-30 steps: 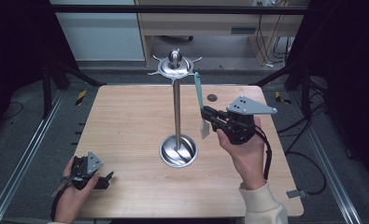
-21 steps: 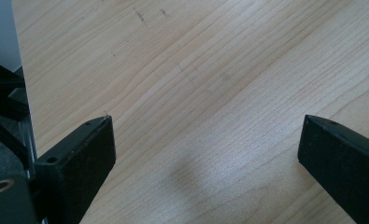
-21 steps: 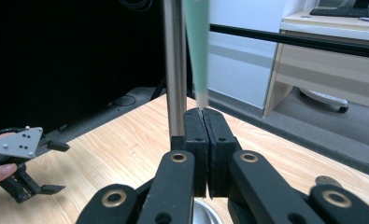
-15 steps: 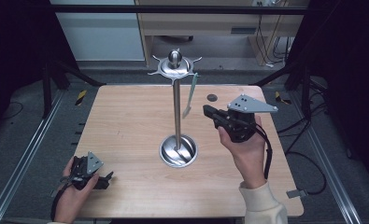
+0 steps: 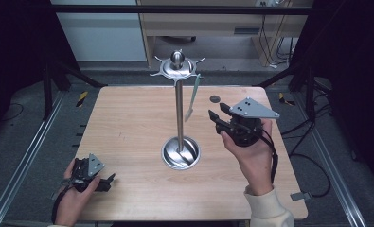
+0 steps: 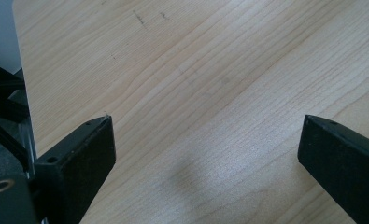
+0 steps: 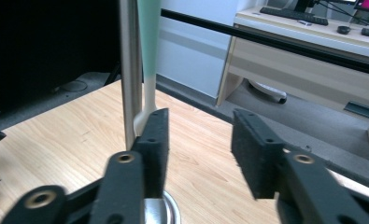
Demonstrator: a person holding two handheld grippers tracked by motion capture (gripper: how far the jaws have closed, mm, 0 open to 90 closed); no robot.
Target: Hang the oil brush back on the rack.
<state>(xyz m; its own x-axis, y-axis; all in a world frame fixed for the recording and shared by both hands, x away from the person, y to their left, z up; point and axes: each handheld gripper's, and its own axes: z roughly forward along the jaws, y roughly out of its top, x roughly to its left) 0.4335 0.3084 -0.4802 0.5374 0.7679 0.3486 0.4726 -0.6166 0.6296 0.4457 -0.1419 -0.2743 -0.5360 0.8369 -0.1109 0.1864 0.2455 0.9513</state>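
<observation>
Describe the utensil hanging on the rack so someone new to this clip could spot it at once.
At the middle of the wooden table stands a metal rack, a thin pole on a round base. From a hook at its top, on the side toward the right tool, hangs the utensil. Its pale green handle and whitish tip set it apart.

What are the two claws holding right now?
Nothing. The right claw is open beside the green-handled utensil hanging from the stand. The left claw is open over the table.
</observation>
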